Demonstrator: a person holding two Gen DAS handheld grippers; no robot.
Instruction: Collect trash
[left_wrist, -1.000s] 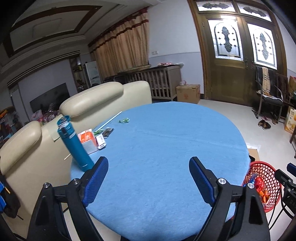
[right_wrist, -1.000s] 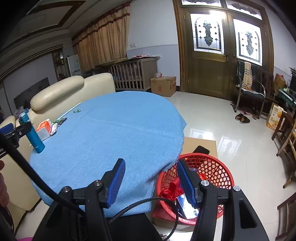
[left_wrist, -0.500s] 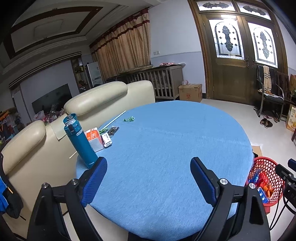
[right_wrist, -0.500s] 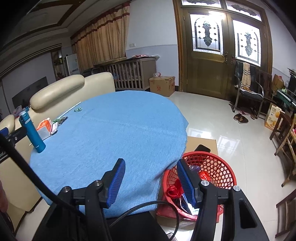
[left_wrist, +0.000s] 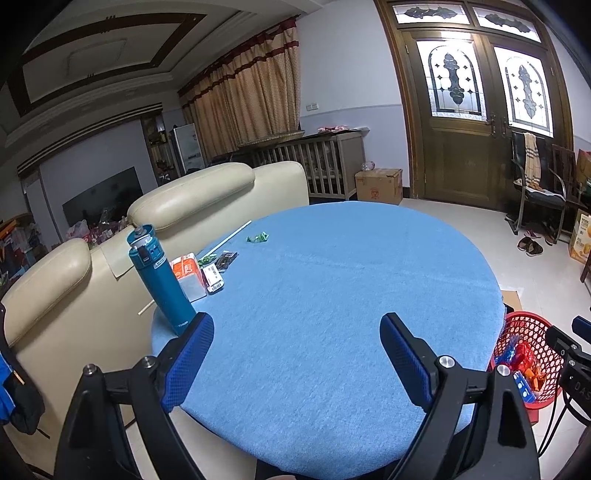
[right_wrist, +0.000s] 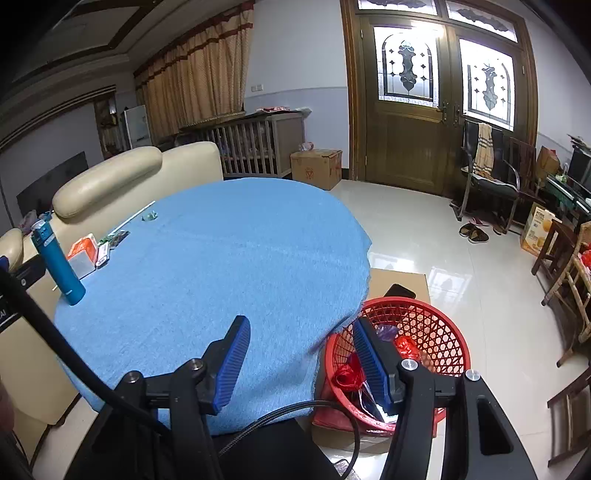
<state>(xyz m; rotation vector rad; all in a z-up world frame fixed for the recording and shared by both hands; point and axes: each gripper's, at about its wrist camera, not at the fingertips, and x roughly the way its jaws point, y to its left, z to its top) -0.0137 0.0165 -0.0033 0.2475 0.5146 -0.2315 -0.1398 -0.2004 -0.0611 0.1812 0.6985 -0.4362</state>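
Left wrist view: the left gripper (left_wrist: 297, 354) hangs over the blue round table (left_wrist: 332, 295), fingers spread wide with nothing between them; a green candy wrapper (left_wrist: 257, 237) lies at the far edge, near a teal flask (left_wrist: 159, 275).

Right wrist view: the right gripper (right_wrist: 301, 360), fingers apart and empty, hovers at the table's edge beside the red trash basket (right_wrist: 424, 325).

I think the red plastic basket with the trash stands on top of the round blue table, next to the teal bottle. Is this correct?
Not quite. The red plastic basket with the trash stands on the floor beside the round blue table, below its edge, and far from the teal bottle, which stands on the opposite side of the tabletop. The right wrist view shows this most clearly.
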